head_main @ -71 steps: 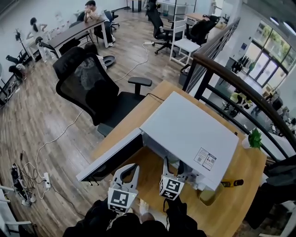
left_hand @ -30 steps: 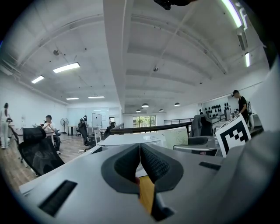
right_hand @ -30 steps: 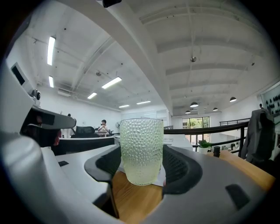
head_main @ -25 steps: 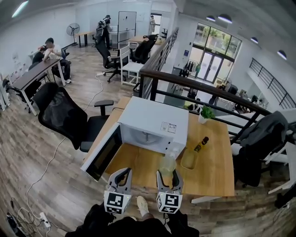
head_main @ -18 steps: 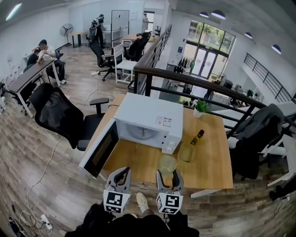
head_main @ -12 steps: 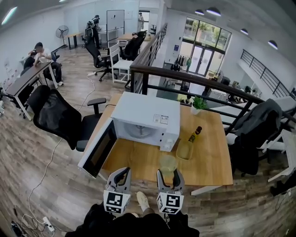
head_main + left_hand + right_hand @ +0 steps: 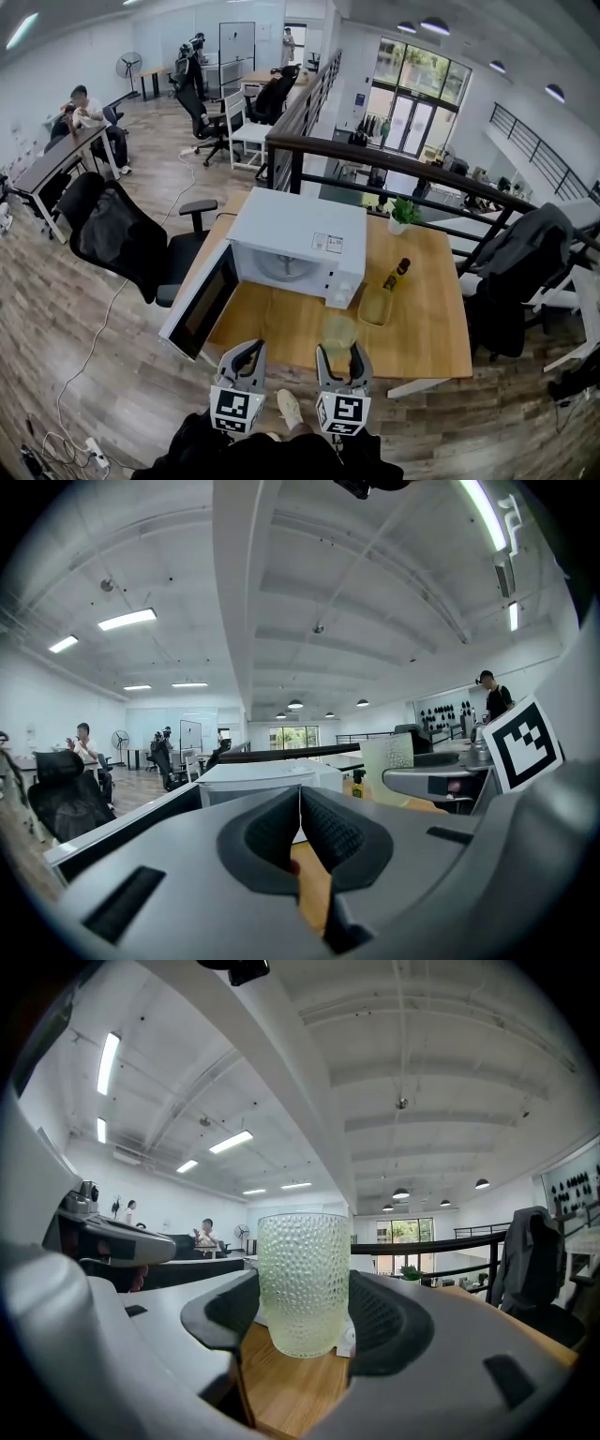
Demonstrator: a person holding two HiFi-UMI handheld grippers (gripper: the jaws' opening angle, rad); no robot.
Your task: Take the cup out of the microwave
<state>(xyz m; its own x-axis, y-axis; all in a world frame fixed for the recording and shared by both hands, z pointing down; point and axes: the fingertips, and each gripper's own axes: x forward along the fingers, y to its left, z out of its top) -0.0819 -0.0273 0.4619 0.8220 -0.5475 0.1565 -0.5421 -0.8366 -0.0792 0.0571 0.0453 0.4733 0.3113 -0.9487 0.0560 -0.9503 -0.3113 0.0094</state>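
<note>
A clear, dimpled glass cup (image 7: 339, 333) (image 7: 303, 1283) stands upright between the pads of my right gripper (image 7: 342, 356) (image 7: 303, 1314), which is shut on it over the front part of the wooden table (image 7: 281, 328). It is outside the white microwave (image 7: 298, 246) (image 7: 262, 772). The microwave's door (image 7: 200, 305) hangs open to the left, and the cavity shows only its turntable. My left gripper (image 7: 243, 357) (image 7: 300, 829) hovers beside the right one at the table's front edge, shut, with nothing in it. The left gripper view also catches the cup (image 7: 387, 757).
A brown bottle (image 7: 398, 273) and a yellowish container (image 7: 376, 307) stand right of the microwave, a small plant (image 7: 403, 213) at the table's back. A black office chair (image 7: 117, 234) is on the left. A dark railing (image 7: 394, 164) runs behind; a jacket-draped chair (image 7: 523, 255) is at right.
My right gripper has drawn the cup out of the microwave and both grippers have backed away from it toward the table's front edge. Over the last half second nothing has moved.
</note>
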